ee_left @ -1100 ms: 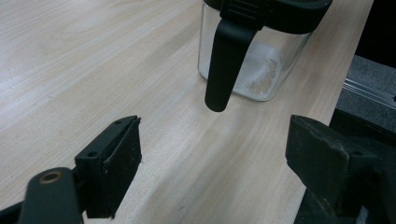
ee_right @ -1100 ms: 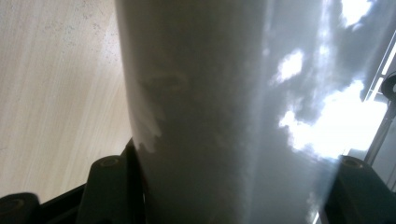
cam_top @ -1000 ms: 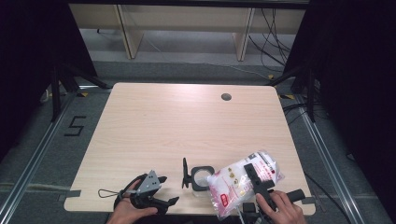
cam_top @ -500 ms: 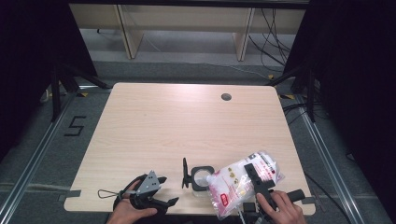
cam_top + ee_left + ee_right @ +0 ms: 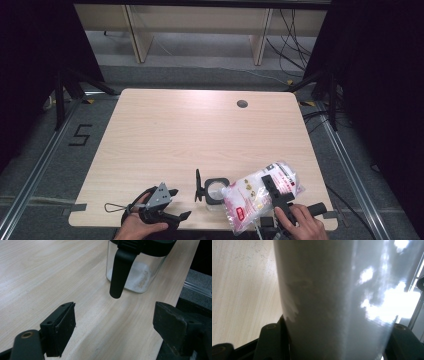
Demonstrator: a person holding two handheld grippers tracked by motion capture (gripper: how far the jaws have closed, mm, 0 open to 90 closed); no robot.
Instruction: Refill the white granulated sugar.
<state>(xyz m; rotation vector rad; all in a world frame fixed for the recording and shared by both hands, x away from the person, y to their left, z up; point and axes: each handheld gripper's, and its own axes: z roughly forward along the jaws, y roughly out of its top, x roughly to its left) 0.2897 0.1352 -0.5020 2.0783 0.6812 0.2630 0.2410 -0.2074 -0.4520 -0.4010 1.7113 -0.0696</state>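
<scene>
Nothing moved; right tool [image 5: 274, 192] still grips bag [image 5: 250, 200]

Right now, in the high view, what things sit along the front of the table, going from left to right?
Left gripper → glass jar with its black lid flipped open → bag of white powder held in the right gripper.

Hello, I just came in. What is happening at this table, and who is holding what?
A person sits at the near edge of a wooden table with a gripper in each hand. The right gripper is shut on a clear plastic bag of white powder, close beside a small glass jar whose black lid is flipped open. The jar already has some white powder at its bottom. The left gripper rests open near the jar, holding nothing.
</scene>
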